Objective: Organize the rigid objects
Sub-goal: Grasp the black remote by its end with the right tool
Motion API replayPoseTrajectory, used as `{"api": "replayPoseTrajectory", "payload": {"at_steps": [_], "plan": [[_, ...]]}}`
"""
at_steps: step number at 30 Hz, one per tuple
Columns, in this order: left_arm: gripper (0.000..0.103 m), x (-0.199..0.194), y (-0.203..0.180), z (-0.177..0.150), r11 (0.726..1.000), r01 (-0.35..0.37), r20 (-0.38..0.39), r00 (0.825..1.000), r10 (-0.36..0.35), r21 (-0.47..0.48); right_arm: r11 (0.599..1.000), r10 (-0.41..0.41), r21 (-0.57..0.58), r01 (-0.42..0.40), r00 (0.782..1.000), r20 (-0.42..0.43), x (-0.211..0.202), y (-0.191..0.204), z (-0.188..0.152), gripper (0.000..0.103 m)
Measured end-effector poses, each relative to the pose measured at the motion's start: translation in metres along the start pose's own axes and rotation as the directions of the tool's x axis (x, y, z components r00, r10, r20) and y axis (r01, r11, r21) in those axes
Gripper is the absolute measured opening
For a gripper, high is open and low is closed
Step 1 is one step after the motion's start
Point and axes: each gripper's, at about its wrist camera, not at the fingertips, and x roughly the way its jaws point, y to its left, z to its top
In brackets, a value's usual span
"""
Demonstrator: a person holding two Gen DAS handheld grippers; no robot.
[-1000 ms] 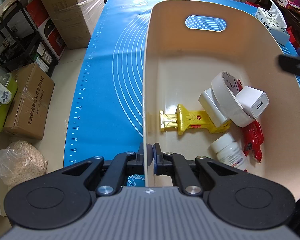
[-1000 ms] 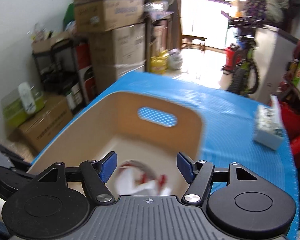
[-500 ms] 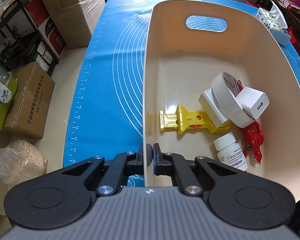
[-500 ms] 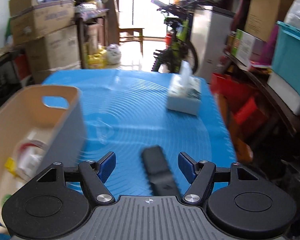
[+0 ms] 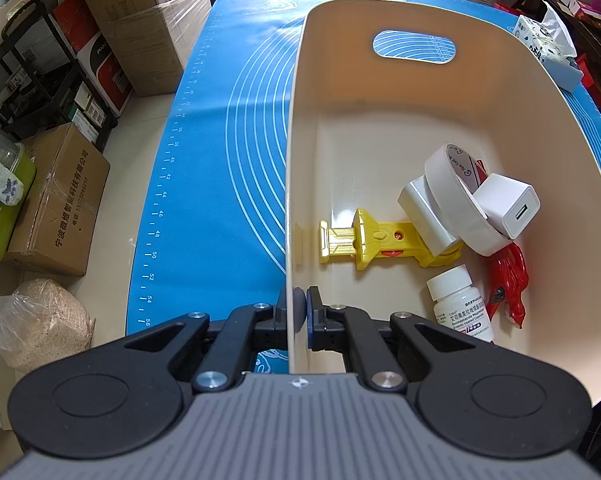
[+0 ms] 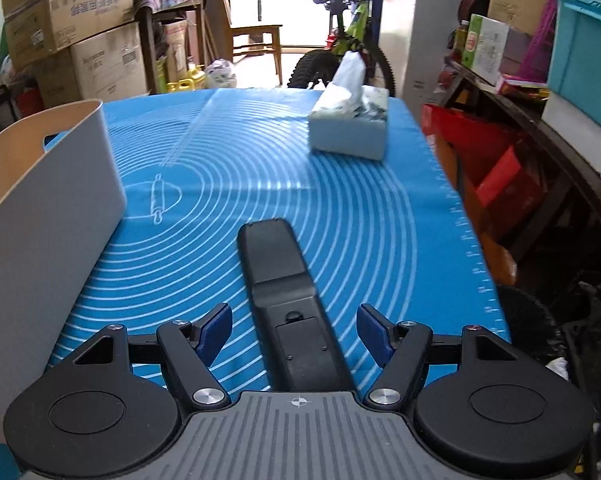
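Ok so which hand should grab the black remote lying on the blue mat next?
Right. The right gripper has its jaws open on either side of the remote, not yet touching it. The left gripper is shut on the bin wall, steadying it, so it is likely best left there.

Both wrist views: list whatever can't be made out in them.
- Remote control, right wrist view: near end hidden under the gripper body; lies back-up, so buttons unseen.
- Red object, left wrist view: partly covered by tape roll and charger; identity unclear.
- Medicine bottle: label print too small.
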Motion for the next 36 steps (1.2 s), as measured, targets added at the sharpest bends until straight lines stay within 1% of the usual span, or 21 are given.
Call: {"api": "replayPoseTrajectory", "payload": {"at_steps": [5,8,10,13,24,30,36], "plan": [[0.008,0.001,0.0,0.0,1.0,-0.003,0.0,1.0,0.003,0.003,1.0,0.02,0.019,-0.021,1.0,0.016,0.011,-0.005,-0.006,0.073],[0.009,0.002,0.0,0.0,1.0,-0.005,0.001,1.0,0.005,0.005,1.0,0.031,0.004,-0.031,0.999,0.028,0.016,-0.005,-0.004,0.067],[0.009,0.002,-0.001,-0.001,1.0,-0.007,0.0,1.0,0.007,0.006,0.999,0.036,-0.021,-0.036,0.999,0.016,0.021,-0.004,-0.003,0.06],[0.009,0.002,-0.002,0.0,1.0,-0.01,0.0,1.0,0.01,0.008,0.998,0.041,-0.052,-0.041,0.999,0.005,0.027,-0.003,-0.005,0.057],[0.009,0.001,-0.004,0.001,1.0,-0.02,-0.001,1.0,0.02,0.013,0.996,0.058,-0.071,-0.055,0.997,0.047,0.025,-0.004,-0.013,0.055],[0.009,0.001,-0.004,0.001,1.0,-0.02,-0.001,1.0,0.02,0.013,0.999,0.024,-0.049,-0.021,0.997,0.07,0.017,-0.001,-0.014,0.054],[0.009,0.001,-0.004,0.001,1.0,-0.02,-0.001,1.0,0.02,0.013,0.999,0.023,-0.049,-0.018,0.995,0.097,0.006,0.001,-0.009,0.053]]}}
